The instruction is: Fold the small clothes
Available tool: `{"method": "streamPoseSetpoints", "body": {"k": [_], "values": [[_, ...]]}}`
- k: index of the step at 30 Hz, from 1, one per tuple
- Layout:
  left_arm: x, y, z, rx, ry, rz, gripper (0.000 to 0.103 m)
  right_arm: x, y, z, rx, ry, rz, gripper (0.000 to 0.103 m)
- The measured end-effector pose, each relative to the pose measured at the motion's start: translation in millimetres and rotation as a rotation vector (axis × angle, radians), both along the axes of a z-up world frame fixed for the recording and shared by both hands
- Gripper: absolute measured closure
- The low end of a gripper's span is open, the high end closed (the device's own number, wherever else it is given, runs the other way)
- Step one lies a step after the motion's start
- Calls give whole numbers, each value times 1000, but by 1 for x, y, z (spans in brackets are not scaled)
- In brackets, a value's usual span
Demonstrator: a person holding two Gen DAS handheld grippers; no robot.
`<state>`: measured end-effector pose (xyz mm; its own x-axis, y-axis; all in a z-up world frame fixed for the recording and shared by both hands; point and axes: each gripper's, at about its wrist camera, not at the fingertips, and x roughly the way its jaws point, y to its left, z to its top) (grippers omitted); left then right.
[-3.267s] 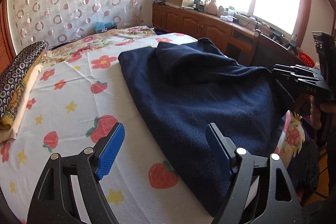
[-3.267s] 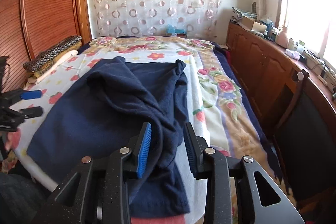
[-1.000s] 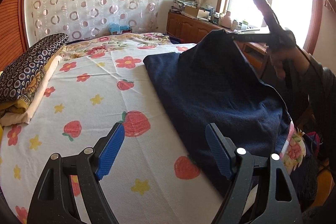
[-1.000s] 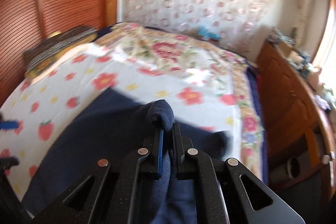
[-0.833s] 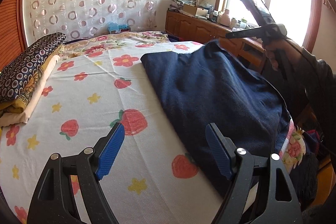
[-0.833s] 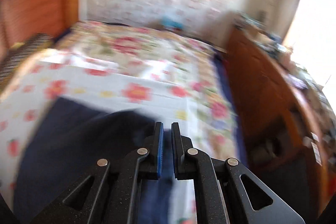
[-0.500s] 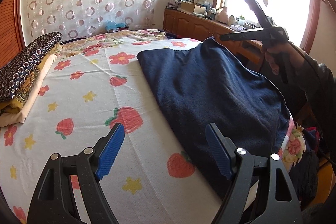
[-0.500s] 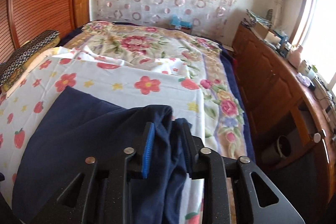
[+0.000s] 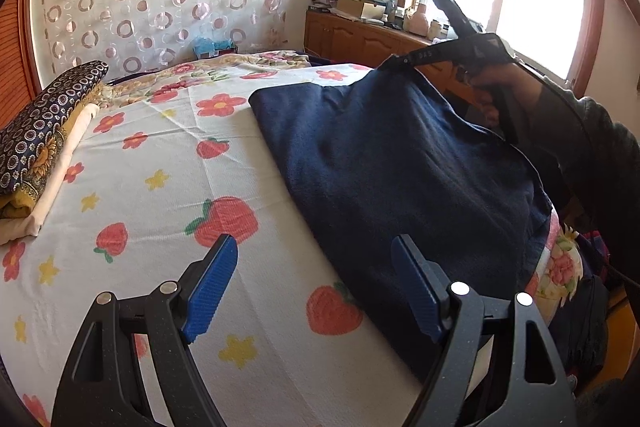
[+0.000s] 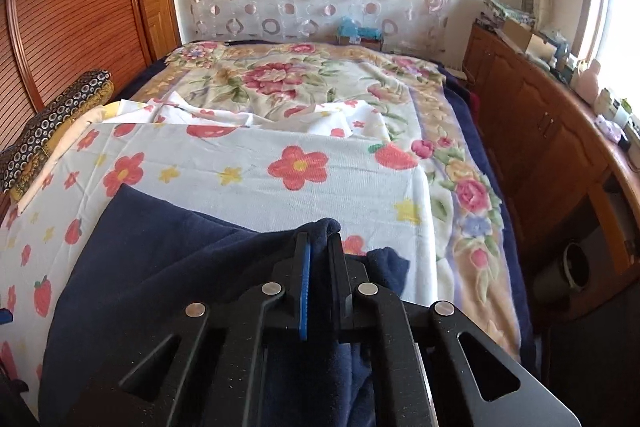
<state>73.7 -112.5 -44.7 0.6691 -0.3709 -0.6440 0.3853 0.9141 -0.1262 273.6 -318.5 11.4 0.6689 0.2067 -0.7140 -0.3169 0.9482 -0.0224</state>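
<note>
- Navy fleece: we see the dark blue garment (image 9: pixel 400 163) spread over the right half of the bed (image 10: pixel 304 95), on a white sheet (image 9: pixel 168 187) printed with strawberries and flowers.
- Its left edge runs diagonally from the far middle of the sheet toward the near right; its near right side hangs over the bed's edge.
- To the left of the garment we have a broad open stretch of sheet, ending at a stack of folded bedding (image 9: pixel 44 131) along the far left edge.
- A wooden cabinet (image 10: pixel 552 147) runs along the right side of the bed, with only a narrow gap between them.
- Our right tool (image 10: pixel 318 247) is clamped on the garment's far right corner, a bunched fold pinched between its pads; in the left wrist view that corner is lifted off the bed.
- Our left tool (image 9: pixel 314 281) hangs with its blue pads spread wide, holding nothing, over the garment's near left edge and the sheet.
</note>
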Motion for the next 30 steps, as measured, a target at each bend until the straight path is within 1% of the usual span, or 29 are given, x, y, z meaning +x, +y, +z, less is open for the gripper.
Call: {"method": "streamPoseSetpoints", "body": {"k": [2,4,7,8,9,10,12,14,15,18,23,26,30], "values": [[0,-1,0,-1,2,-2,23,-4,-3,3,-9,-14,-39,97],[0,-2,-1,-2,5,-4,23,-2,-10,1,-26,-3,-99,96],[0,-5,-2,4,7,-8,23,1,-17,-2,-32,14,-136,95],[-1,-5,-2,7,7,-8,23,1,-17,-3,-28,19,-129,91],[-1,-5,-2,9,6,-9,23,1,-16,-3,-33,25,-127,83],[-2,-6,-1,11,4,-9,23,-1,-16,-2,-43,22,-132,78],[-2,-5,-1,10,1,-9,23,-8,-16,3,-44,7,-118,75],[-2,-5,-1,9,-1,-8,23,-21,-13,10,-43,-13,-98,68],[-2,-5,-1,8,-2,-7,23,-31,-10,13,-53,-26,-92,66],[-3,-5,-1,8,-2,-8,23,-66,-7,16,-66,-70,-55,66],[-3,-7,0,10,-5,-11,23,-137,-13,7,-36,-105,-17,66],[-4,-9,0,12,-5,-17,23,-174,-19,-6,-18,-92,-1,66],[-7,-16,1,22,-2,-35,23,-210,-27,-21,-5,-66,-12,66]]}}
